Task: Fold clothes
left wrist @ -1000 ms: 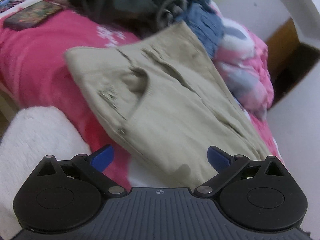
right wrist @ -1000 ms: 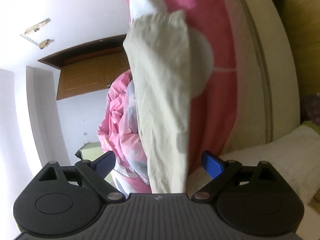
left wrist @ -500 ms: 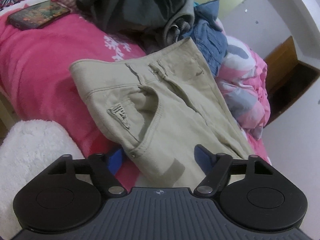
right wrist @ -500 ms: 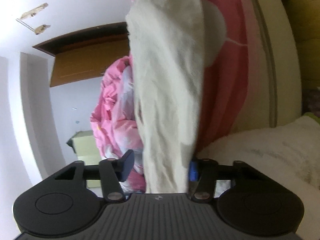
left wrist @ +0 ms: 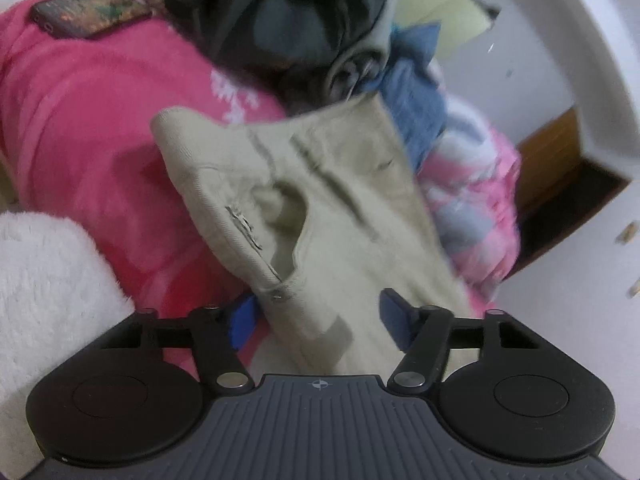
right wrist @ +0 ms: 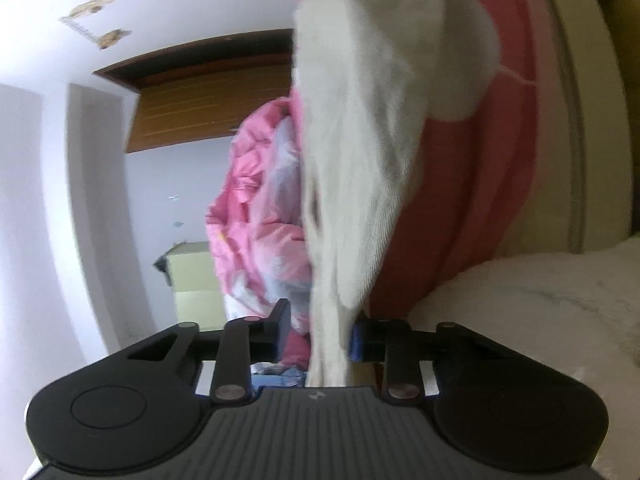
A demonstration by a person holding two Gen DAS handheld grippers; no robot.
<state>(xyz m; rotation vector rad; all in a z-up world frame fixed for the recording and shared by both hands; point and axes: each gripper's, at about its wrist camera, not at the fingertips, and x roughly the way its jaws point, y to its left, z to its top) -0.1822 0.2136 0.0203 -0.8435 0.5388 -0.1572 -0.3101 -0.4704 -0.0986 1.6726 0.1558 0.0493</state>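
Trousers (left wrist: pixel 344 216) are woven in matt beige twill cloth; the blanket (left wrist: pixel 92 128) is rendered in soft pink fleece; gripper bodies are moulded in matt black, ribbed plastic; the door (right wrist: pixel 208 92) is finished in brown wood.

The tan pants (left wrist: pixel 320 216) lie on the pink blanket (left wrist: pixel 92 128). The left gripper (left wrist: pixel 318 316) has its blue fingers (left wrist: pixel 242 318) on both sides of the pants. Dark clothes (left wrist: pixel 276 20) sit behind them.

- Left gripper (left wrist: pixel 318 316): blue-padded fingers spread apart around beige fabric.
- Right gripper (right wrist: pixel 320 334): fingers drawn close, pinching pale cloth between them.
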